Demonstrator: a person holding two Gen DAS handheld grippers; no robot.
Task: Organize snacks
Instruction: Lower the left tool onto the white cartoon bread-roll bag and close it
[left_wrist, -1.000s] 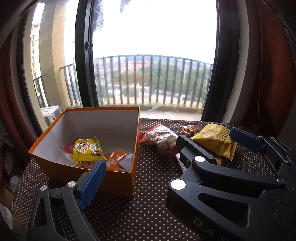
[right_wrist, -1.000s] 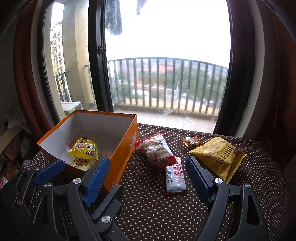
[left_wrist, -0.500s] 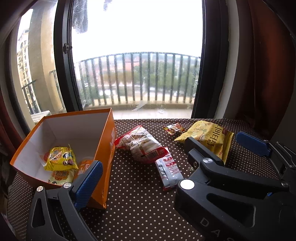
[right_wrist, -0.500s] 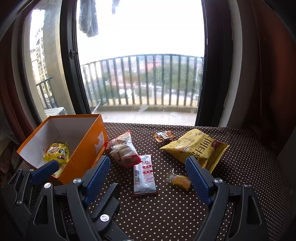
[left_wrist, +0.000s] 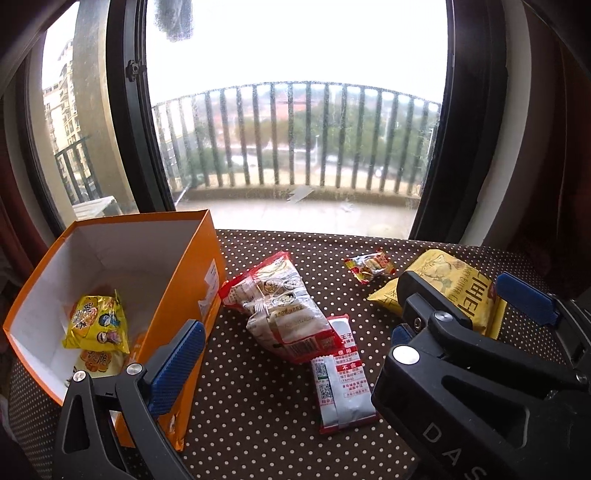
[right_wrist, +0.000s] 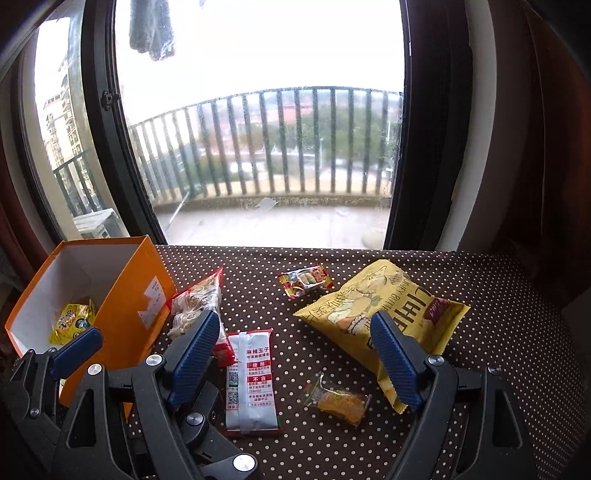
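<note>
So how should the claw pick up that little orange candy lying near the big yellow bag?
Come from above and pinch the orange candy across its plump middle. It lies flat on the dotted tablecloth with free space around it, and its clear crimped ends look flimsy.

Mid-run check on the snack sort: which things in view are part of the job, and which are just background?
Part of the job:
- orange box, with a yellow packet inside
- big yellow chip bag
- red-and-clear bag
- red-and-silver sachet
- small red candy pack
- small orange wrapped snack
- right gripper, open and empty

Background:
- polka-dot cloth
- balcony railing
- hanging cloth
</note>
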